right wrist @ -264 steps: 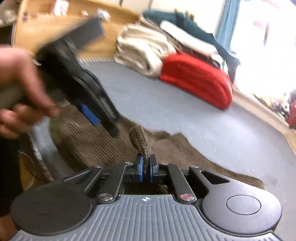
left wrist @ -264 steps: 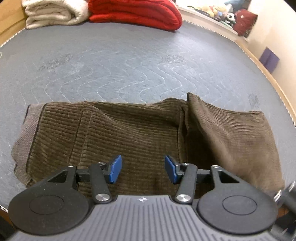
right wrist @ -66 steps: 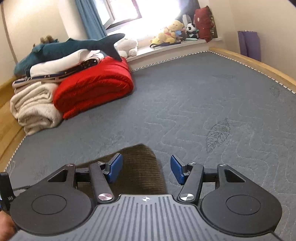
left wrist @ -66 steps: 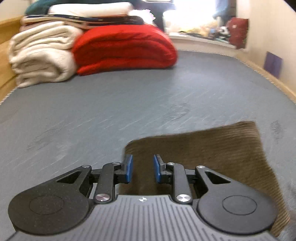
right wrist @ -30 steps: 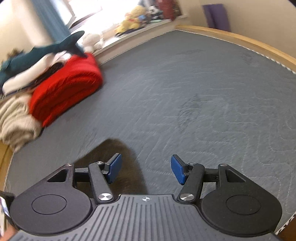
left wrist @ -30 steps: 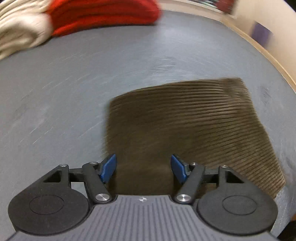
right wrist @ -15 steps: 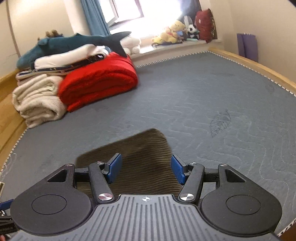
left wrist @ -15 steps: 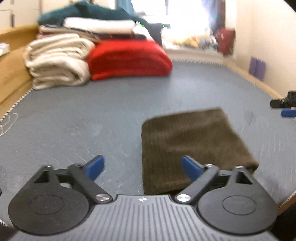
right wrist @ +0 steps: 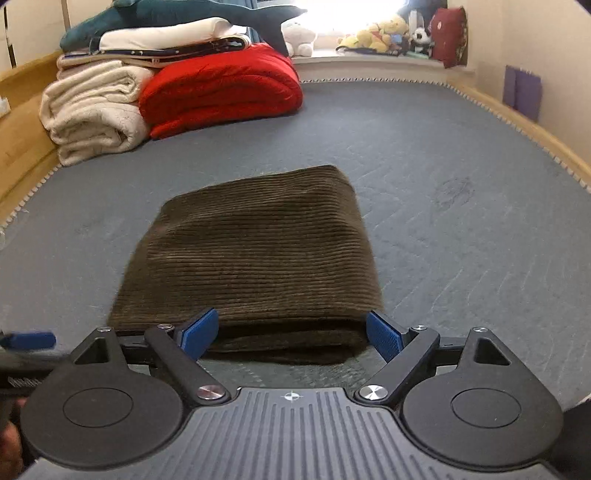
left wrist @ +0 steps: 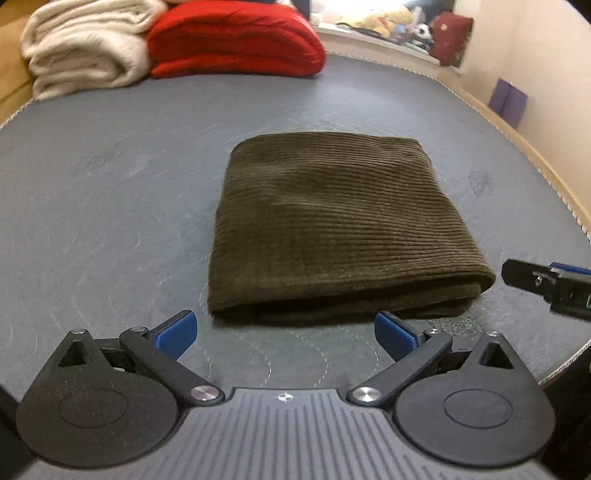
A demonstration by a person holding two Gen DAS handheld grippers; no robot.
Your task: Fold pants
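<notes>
Facing the mattress (left wrist: 110, 192), you see a grey quilted surface with wavy stitch lines and a few leaf motifs, edged by a wooden frame (right wrist: 532, 136). The pants (left wrist: 332, 225), brown corduroy, lie folded into a compact rectangle near the front edge of the mattress, flat, with the layered edge toward you. Your left gripper (left wrist: 284, 330) is spread wide and holds nothing; its blue pads (left wrist: 177, 332) sit just short of the near edge of the pants, apart from the cloth. Your right gripper (right wrist: 291, 334) is likewise spread wide and empty, its pads (right wrist: 384, 338) bracketing the near right portion of the pants; whether they touch the cloth cannot be told. Part of the right gripper also shows at the right edge of the left view. At the far left of the mattress stands a stack: a cream blanket (right wrist: 92, 114), a red quilt (right wrist: 221, 88) beside it, and a shark plush (right wrist: 177, 16) on top. Soft toys (right wrist: 373, 33) line the bright sill (right wrist: 369, 61), and a purple item (right wrist: 522, 92) leans on the right wall.
</notes>
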